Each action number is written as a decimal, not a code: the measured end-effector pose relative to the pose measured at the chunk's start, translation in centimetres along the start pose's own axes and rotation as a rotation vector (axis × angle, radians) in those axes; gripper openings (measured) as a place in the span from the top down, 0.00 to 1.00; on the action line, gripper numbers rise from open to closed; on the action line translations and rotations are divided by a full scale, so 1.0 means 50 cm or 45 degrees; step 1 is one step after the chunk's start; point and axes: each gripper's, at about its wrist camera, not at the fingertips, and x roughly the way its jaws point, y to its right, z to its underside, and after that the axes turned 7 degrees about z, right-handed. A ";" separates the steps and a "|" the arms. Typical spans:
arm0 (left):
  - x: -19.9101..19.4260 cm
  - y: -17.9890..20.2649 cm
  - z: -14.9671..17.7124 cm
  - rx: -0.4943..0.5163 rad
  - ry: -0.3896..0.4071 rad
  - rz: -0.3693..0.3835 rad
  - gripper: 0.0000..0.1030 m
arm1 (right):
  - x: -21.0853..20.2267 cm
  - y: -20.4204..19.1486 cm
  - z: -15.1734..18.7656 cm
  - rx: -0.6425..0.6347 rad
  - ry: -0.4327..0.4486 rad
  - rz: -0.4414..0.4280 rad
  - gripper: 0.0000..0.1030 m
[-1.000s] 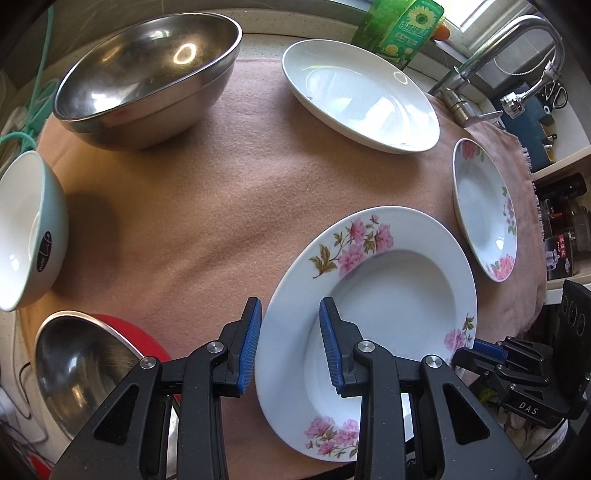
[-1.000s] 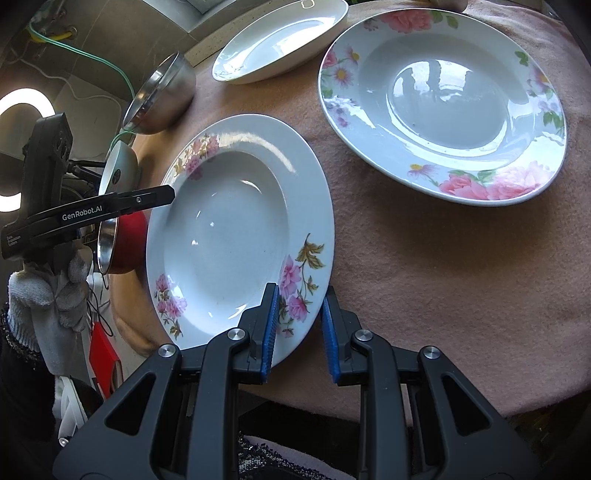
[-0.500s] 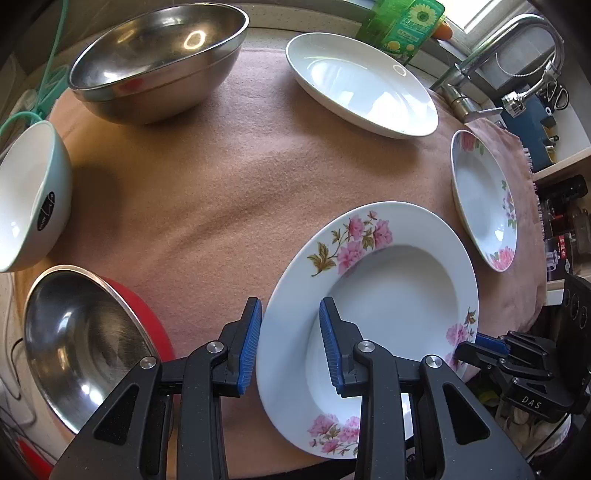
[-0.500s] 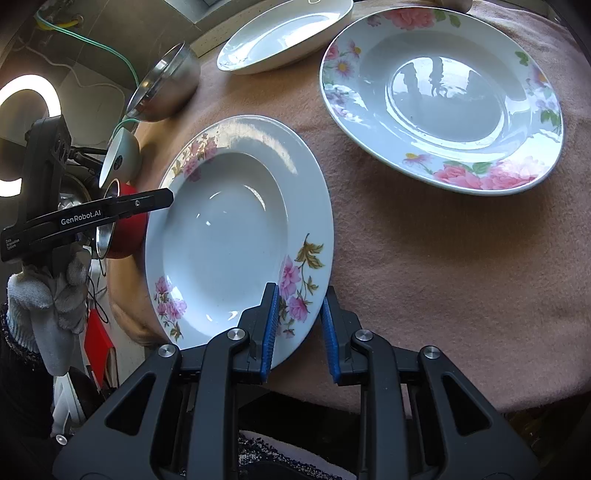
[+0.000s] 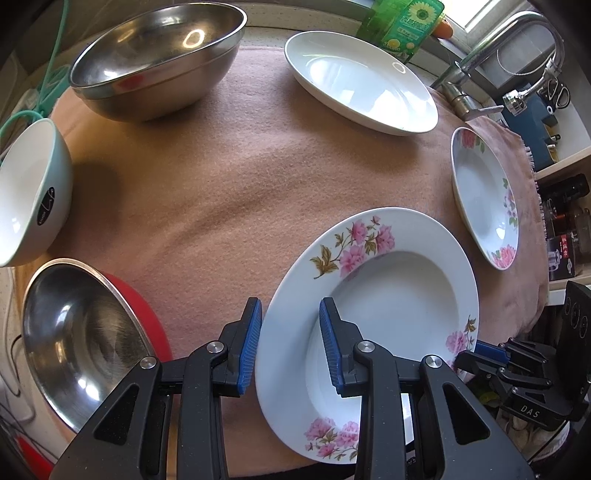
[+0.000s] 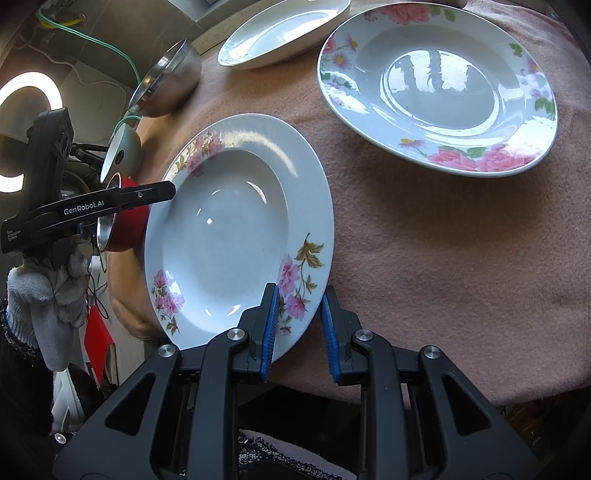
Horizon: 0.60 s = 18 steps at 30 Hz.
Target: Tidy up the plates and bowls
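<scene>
A deep pink-flowered plate point(image 5: 373, 280) point(image 6: 236, 229) lies on the pink cloth near the table's front edge. My left gripper point(image 5: 290, 343) is open, its jaws astride the plate's left rim. My right gripper point(image 6: 299, 328) is open, its jaws astride the opposite rim. A second flowered plate point(image 5: 484, 195) point(image 6: 439, 85) lies further right. A plain white plate point(image 5: 362, 81) point(image 6: 280, 29) lies at the back.
A large steel bowl point(image 5: 155, 59) stands at the back left, a white bowl point(image 5: 29, 192) at the left edge, and a steel bowl in a red one point(image 5: 81, 339) at the front left. A faucet point(image 5: 498, 55) and green bottle point(image 5: 402, 26) stand behind.
The left view has shifted slightly, showing more of the front-left steel bowl. The right gripper's jaws have widened a little around the plate rim.
</scene>
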 end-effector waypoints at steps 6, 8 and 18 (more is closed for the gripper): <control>-0.010 -0.002 0.001 -0.008 0.017 0.011 0.71 | -0.029 0.014 -0.005 -0.008 0.053 0.054 0.59; -0.019 0.001 -0.001 0.000 0.041 0.002 0.71 | -0.039 0.019 -0.004 -0.014 0.072 0.066 0.54; -0.062 0.016 -0.006 -0.011 0.161 0.018 0.70 | -0.092 0.056 -0.003 -0.017 0.161 0.147 0.48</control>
